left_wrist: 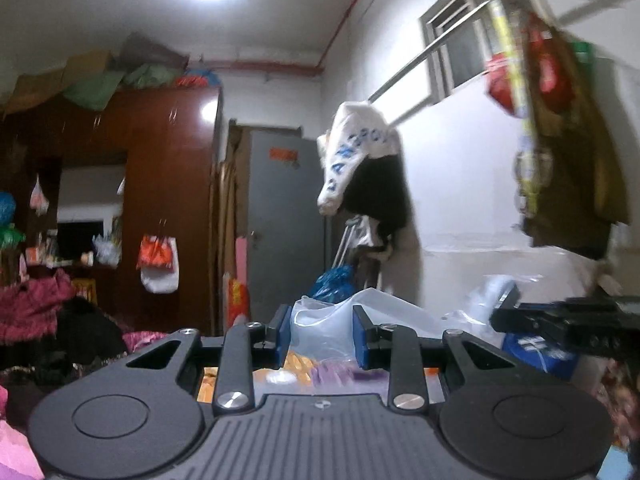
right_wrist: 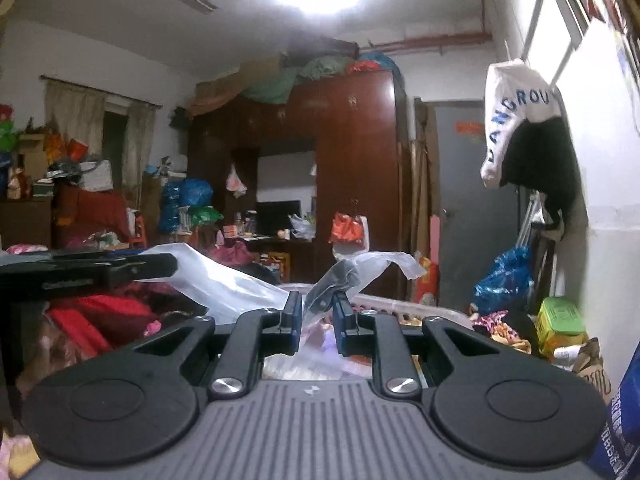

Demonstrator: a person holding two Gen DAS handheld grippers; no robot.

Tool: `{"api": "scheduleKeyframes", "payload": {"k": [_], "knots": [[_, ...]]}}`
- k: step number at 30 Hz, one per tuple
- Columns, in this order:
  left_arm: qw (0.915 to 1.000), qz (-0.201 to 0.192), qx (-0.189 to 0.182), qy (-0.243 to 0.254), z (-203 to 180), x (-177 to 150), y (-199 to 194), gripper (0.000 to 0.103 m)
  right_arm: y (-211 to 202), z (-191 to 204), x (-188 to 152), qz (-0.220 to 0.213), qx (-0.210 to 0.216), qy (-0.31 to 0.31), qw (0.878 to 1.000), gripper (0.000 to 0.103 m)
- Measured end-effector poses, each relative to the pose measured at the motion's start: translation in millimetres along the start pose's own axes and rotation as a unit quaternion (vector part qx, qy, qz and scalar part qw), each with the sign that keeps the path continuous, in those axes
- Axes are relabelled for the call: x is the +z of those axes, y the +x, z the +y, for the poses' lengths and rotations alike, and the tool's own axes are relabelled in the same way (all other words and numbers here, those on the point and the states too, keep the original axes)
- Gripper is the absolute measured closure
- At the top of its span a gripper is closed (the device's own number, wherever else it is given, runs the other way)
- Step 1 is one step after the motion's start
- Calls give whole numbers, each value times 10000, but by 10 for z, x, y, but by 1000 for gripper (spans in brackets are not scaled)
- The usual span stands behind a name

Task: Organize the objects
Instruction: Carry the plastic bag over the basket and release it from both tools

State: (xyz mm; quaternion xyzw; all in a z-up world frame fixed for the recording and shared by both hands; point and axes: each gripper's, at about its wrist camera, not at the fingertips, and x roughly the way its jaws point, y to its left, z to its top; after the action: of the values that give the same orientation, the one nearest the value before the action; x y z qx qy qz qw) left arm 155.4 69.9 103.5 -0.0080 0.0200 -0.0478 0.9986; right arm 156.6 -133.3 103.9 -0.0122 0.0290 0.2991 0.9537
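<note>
My left hand-held gripper is clamped on one edge of the clear plastic bag, bag at 12 o'clock between the pads. My right hand-held gripper pinches the opposite edge, twisted film sticking up at 12. Bag's off the bed w/ stuff inside, approx midway I'd say; still needs putting somewhere. Clutter all round.

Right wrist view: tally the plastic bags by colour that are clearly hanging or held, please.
Clear bag held in the right gripper fingers: 1
White bag with blue lettering hanging on the wall: 1
Orange-and-white bag hanging on the wardrobe: 1
Small pale bag hanging in the wardrobe opening: 1
Total: 4
</note>
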Motion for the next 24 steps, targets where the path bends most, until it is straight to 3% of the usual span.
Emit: {"api": "scheduleKeyframes", "payload": {"k": [8,15,17,18,19,20,21,22,23,24], "knots": [[9924,1199,211,-191,115,12,1072,68,825,-285,-32,788,-565,220,9950,85],[9846,1707,318,-188,181,-109,1283,67,965,-470,-162,1286,-522,541,9888,82],[9834,1789,311,-57,160,-126,1267,60,974,-502,-159,1385,-514,607,9872,70],[9836,1773,321,-21,154,-126,1251,48,949,-506,-152,1344,-559,614,9874,66],[9846,1713,347,7,155,-122,1220,41,916,-504,-148,1311,-590,595,9878,54],[9861,1618,368,15,154,-102,1187,27,889,-499,-137,1282,-607,602,9881,38],[9879,1505,372,30,152,-80,1137,18,858,-513,-133,1210,-630,637,9886,28],[9898,1379,362,58,145,-63,1077,16,803,-521,-133,1092,-660,654,9897,10],[9912,1272,350,83,138,-43,1011,15,789,-533,-116,1019,-690,637,9904,0],[9920,1212,329,98,122,-25,957,13,768,-549,-96,958,-713,595,9911,0]]}}
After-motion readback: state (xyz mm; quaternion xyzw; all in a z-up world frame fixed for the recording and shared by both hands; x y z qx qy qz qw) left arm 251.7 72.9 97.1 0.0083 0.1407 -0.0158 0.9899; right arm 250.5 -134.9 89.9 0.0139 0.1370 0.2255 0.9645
